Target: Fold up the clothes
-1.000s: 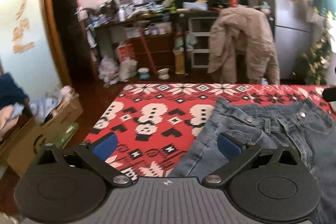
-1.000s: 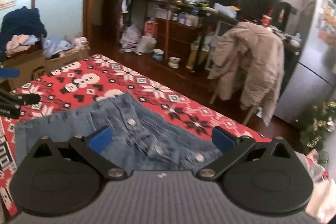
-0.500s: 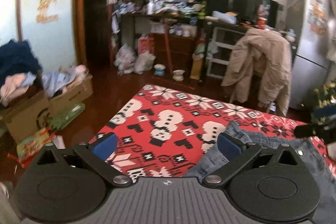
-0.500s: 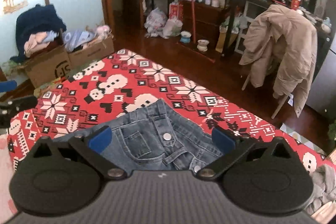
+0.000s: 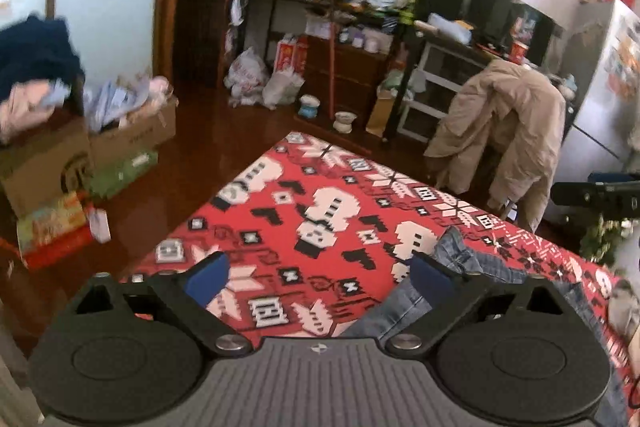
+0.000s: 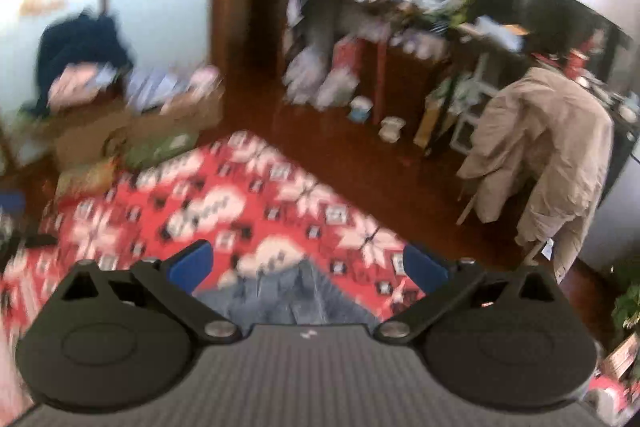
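Denim jeans (image 5: pixel 456 259) on red blanket (image 5: pixel 320 211), just beyond both spread, empty fingers (image 5: pixel 430 277), untouched.

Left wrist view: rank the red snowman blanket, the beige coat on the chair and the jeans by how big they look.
1. red snowman blanket, largest.
2. beige coat.
3. jeans, though the gripper hides part of them.
The coat stands farther off, so only apparent size is ranked.
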Motion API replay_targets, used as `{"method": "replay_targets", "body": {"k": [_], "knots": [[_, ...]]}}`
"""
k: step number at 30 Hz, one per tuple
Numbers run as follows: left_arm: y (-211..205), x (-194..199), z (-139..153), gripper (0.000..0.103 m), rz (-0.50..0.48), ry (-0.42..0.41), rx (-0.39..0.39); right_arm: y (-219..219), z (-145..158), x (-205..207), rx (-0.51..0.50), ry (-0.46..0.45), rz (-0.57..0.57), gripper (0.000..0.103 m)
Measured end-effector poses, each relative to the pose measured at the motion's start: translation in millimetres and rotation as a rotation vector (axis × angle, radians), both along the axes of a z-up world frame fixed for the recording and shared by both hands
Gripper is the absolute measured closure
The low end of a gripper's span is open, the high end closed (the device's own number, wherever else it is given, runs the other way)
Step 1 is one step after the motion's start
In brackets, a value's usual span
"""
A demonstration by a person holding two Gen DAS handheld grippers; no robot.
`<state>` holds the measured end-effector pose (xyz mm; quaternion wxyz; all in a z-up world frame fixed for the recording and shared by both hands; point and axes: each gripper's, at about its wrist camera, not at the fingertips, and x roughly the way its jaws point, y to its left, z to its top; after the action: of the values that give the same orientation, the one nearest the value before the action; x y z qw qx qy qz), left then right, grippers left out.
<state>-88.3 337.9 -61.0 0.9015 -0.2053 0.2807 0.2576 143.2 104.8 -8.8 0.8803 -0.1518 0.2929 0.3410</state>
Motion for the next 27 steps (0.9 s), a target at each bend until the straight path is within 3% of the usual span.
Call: {"method": "replay_targets", "body": {"k": [2,5,7,9,12,18,22,27], "knots": [[11,1,-9,0.029,-0.010,0.022,-0.074,7,-4,20,0.024,0.126,0.029,0.003],[29,1,-25,0.048,-0.005,0.072,-0.184,17,-14,49,0.063,0.247,0.030,0.017],[37,0,-37,0.055,-0.016,0.112,-0.235,24,-25,67,0.067,0.301,0.017,0.024],[41,-2,-49,0.057,-0.042,0.147,-0.279,32,-36,84,0.063,0.356,0.004,0.039],[46,-5,-63,0.059,-0.069,0.182,-0.315,44,-61,105,0.036,0.433,-0.009,0.053],[40,-7,-83,0.064,-0.140,0.240,-0.306,62,-107,136,0.022,0.565,-0.047,0.059],[21,-5,-91,0.064,-0.212,0.263,-0.167,65,-122,150,0.010,0.627,-0.076,0.059],[11,-2,-96,0.066,-0.254,0.255,-0.096,72,-131,159,-0.016,0.589,-0.100,0.059]]}}
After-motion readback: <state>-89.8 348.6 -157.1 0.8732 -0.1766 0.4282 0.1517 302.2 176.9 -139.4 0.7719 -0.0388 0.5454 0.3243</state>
